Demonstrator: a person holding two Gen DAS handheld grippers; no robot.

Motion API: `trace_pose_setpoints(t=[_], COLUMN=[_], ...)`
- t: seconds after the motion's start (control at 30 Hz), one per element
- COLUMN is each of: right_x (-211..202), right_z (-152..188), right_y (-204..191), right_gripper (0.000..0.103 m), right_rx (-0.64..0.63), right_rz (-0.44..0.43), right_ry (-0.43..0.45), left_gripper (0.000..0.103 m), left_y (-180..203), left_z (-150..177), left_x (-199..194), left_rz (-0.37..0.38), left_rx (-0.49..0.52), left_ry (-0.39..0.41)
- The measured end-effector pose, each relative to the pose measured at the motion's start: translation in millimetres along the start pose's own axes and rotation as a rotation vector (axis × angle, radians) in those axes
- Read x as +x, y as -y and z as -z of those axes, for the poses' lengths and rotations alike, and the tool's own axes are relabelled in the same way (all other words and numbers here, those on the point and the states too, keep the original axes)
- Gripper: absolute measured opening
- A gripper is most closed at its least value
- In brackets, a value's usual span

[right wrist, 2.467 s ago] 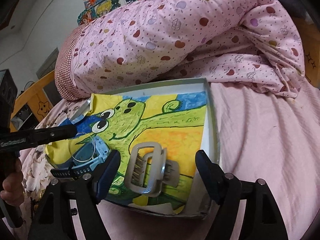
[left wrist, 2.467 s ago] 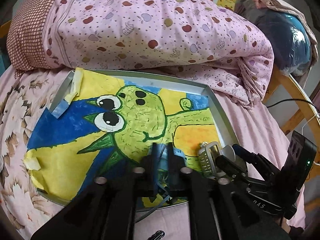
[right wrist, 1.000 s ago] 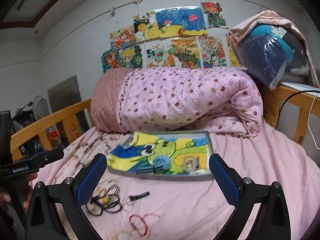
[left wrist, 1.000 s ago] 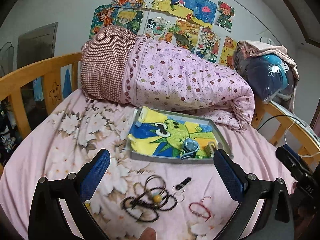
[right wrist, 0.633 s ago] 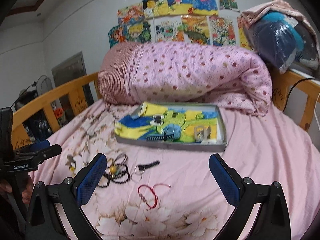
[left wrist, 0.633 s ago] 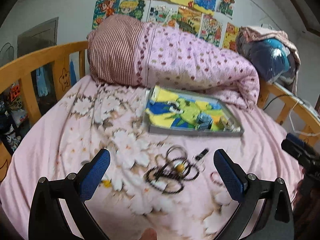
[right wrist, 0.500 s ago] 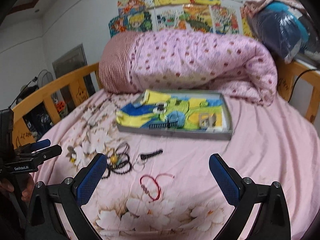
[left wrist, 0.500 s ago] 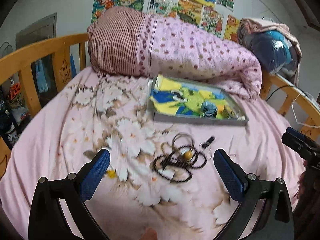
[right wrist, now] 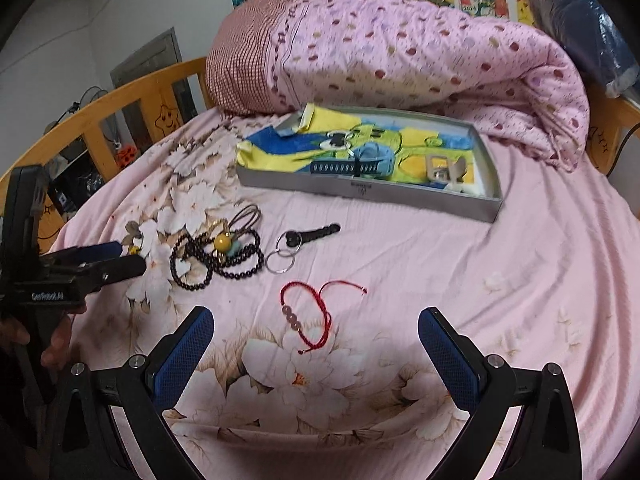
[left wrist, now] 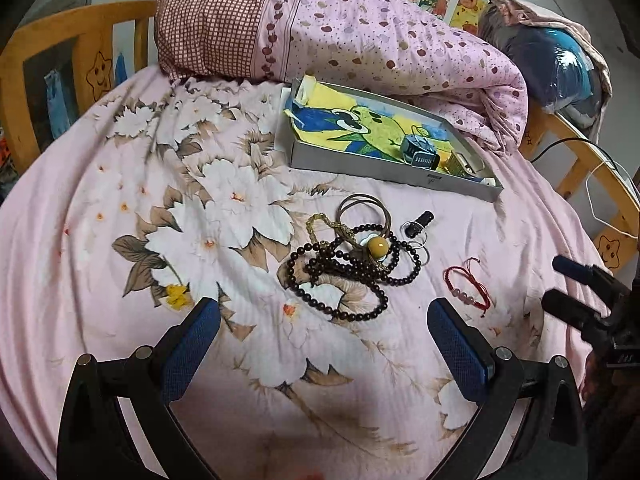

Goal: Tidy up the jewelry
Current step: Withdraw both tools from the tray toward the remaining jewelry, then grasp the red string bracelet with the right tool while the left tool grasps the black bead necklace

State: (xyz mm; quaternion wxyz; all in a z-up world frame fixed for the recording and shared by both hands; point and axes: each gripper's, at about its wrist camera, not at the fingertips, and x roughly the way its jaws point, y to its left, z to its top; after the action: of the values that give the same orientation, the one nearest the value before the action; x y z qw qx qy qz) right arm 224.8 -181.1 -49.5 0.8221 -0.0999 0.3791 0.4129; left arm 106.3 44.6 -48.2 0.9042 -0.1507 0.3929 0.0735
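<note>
A tangle of dark bead necklaces (left wrist: pixel 348 268) with a yellow bead lies on the pink bedsheet, also in the right wrist view (right wrist: pixel 218 254). A black keyring (left wrist: pixel 418 224) (right wrist: pixel 306 238) lies to its right. A red string bracelet (left wrist: pixel 468 286) (right wrist: pixel 308 314) lies further right. A grey tray (left wrist: pixel 360 168) (right wrist: pixel 400 196) with a cartoon liner holds a blue watch (left wrist: pixel 418 150) (right wrist: pixel 360 164) and a hair clip (right wrist: pixel 442 170). My left gripper (left wrist: pixel 320 344) is open and empty, just short of the necklaces. My right gripper (right wrist: pixel 314 354) is open and empty, over the red bracelet.
A rolled pink quilt (left wrist: pixel 360 32) and checked pillow lie behind the tray. Wooden bed rails (left wrist: pixel 60 52) (right wrist: pixel 120 112) run along the edges. A dark bag (left wrist: pixel 560 64) sits at the far right. A cable (left wrist: pixel 600 168) hangs by the right rail.
Both grippers let go of the watch and hair clip in the tray, pulled back, opened wide, then came down toward the necklaces and red bracelet on the sheet.
</note>
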Motion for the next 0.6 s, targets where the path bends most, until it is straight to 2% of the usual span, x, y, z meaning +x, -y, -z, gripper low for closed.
trace_pose_setpoints(t=[0.17, 0.23, 0.4, 0.6], right_x=[22.1, 31.0, 49.3, 69.4], right_z=[2.2, 1.4, 1.5, 3.8], right_y=[2.4, 2.6, -1.4, 0.4], right_gripper=[0.102, 0.092, 0.086, 0.071], right_rx=[0.009, 0.011, -0.013, -0.009], right_rz=[-0.026, -0.043, -0.052, -0.047], right_ry=[-0.04, -0.054, -0.077, -0.107], left_gripper=[0.1, 0.097, 0.076, 0.058], left_y=[1.1, 2.5, -1.2, -11.9], left_z=[-7.0, -9.8, -14.7, -18.1], left_x=[12.8, 19.7, 37.7, 54.3], left_rz=[0.008, 0.008, 0.025, 0.035], left_rx=[0.053, 0.092, 0.132, 0.136], left_ry=[0.005, 0.004, -0.032, -0.078])
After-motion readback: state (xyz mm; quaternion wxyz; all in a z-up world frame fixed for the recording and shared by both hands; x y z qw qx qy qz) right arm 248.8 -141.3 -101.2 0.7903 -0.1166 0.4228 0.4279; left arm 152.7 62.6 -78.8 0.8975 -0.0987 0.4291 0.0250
